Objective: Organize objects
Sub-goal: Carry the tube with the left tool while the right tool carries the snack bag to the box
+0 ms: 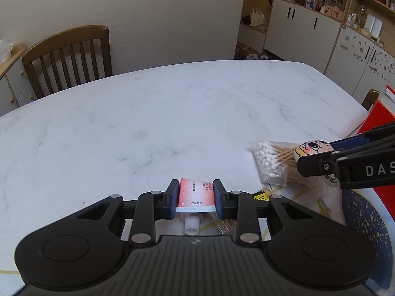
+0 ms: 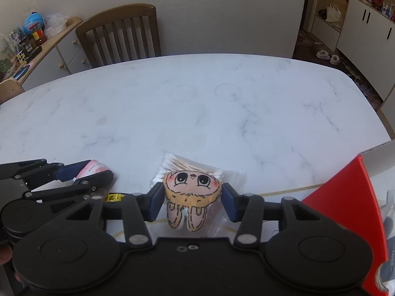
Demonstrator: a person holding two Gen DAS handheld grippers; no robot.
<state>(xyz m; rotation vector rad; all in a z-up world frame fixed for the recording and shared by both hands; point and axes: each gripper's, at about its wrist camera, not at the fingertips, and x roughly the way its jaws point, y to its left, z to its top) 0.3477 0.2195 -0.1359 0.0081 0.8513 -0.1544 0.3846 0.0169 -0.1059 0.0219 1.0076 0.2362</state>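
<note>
My left gripper (image 1: 196,197) is shut on a small pink tube (image 1: 195,192) with a white cap, its blue pads pressing both sides, low over the marble table (image 1: 148,123). In the right wrist view, the left gripper (image 2: 92,174) appears at the left edge with the tube (image 2: 95,167). My right gripper (image 2: 193,201) is shut on a plush toy (image 2: 192,190) with a cartoon face and two hanging ears. The left wrist view shows the right gripper (image 1: 316,154) clamping the toy (image 1: 312,146). A clear bag of cotton swabs (image 2: 182,164) (image 1: 267,162) lies just beyond the toy.
A red box (image 2: 345,197) (image 1: 377,123) stands close on the right. A dark blue speckled item (image 1: 365,222) and a yellow label (image 2: 113,197) lie near the front edge. A wooden chair (image 2: 121,32) stands at the table's far side.
</note>
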